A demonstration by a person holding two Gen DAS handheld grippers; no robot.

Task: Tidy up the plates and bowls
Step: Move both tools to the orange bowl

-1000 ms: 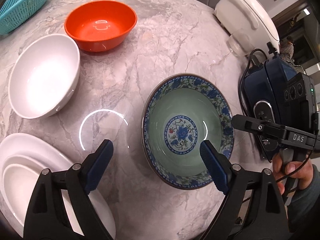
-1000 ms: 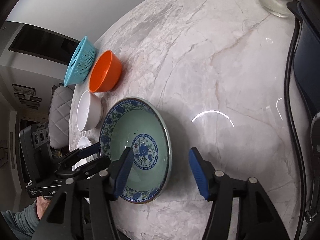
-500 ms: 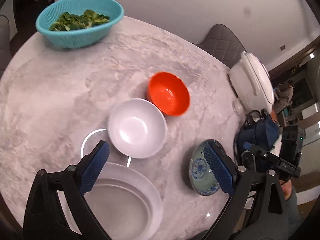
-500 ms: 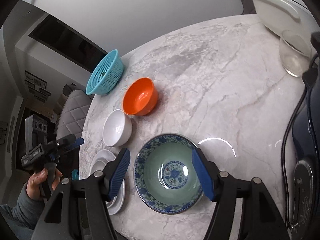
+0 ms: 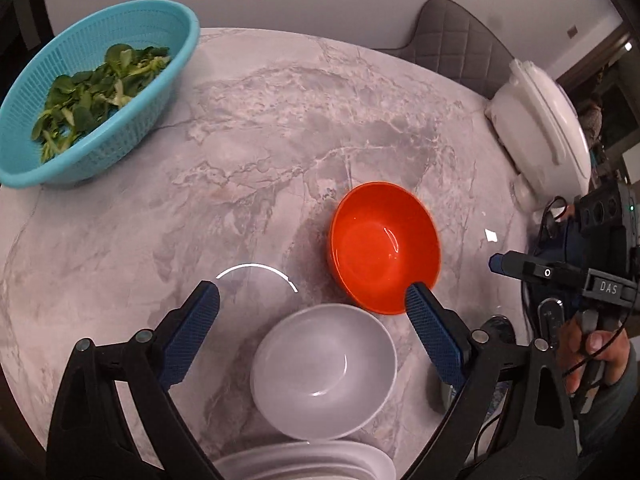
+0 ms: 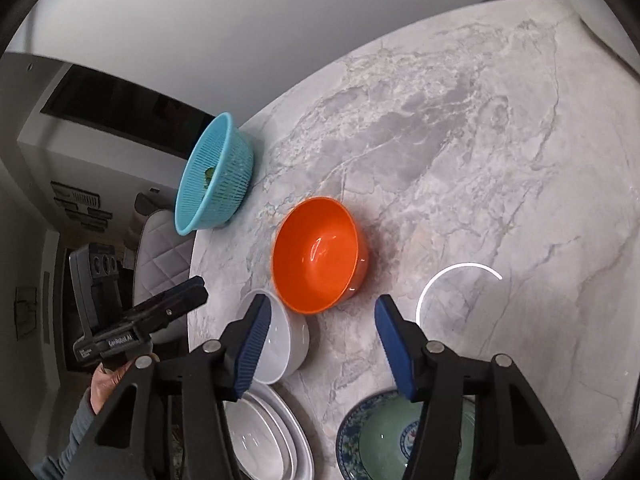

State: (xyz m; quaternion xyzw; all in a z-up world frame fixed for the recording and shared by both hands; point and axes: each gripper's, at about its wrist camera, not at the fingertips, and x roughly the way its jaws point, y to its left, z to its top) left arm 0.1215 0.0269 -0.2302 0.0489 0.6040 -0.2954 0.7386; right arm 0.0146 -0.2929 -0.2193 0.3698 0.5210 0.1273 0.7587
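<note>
Both hand-held grippers hang empty above the marble worktop, the left hand-held gripper [image 5: 312, 302] and the right hand-held gripper [image 6: 322, 314] each with jaws spread wide.

No grasp is begun. Near the worktop's near edge sit the white bowl [image 5: 324, 366], touching the orange bowl [image 5: 384, 246], the stacked white plates [image 6: 266, 438] and the blue-patterned bowl [image 6: 362, 440].

Next likely calls for closing on a bowl rim.

The teal colander of greens [image 5: 94, 92] stands well apart, no obstacle.
</note>
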